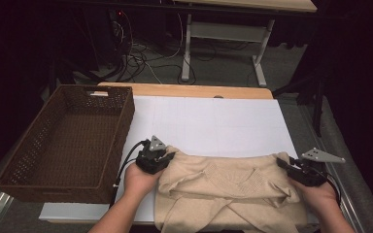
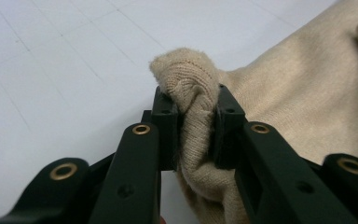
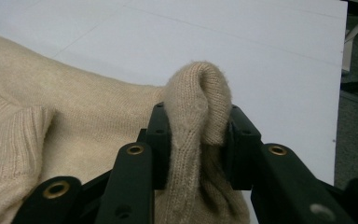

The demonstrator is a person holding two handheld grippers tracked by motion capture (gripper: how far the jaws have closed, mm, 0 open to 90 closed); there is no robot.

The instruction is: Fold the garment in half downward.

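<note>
Beige knit sweater (image 1: 228, 191) lies bunched, each hand-held gripper (image 2: 196, 121) (image 3: 196, 135) pinching a corner fold.

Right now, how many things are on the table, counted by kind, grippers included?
Beige sweater: 1
Brown wicker basket: 1
Grippers: 2, the left gripper and the right gripper, each shut on the sweater
Total: 4
</note>
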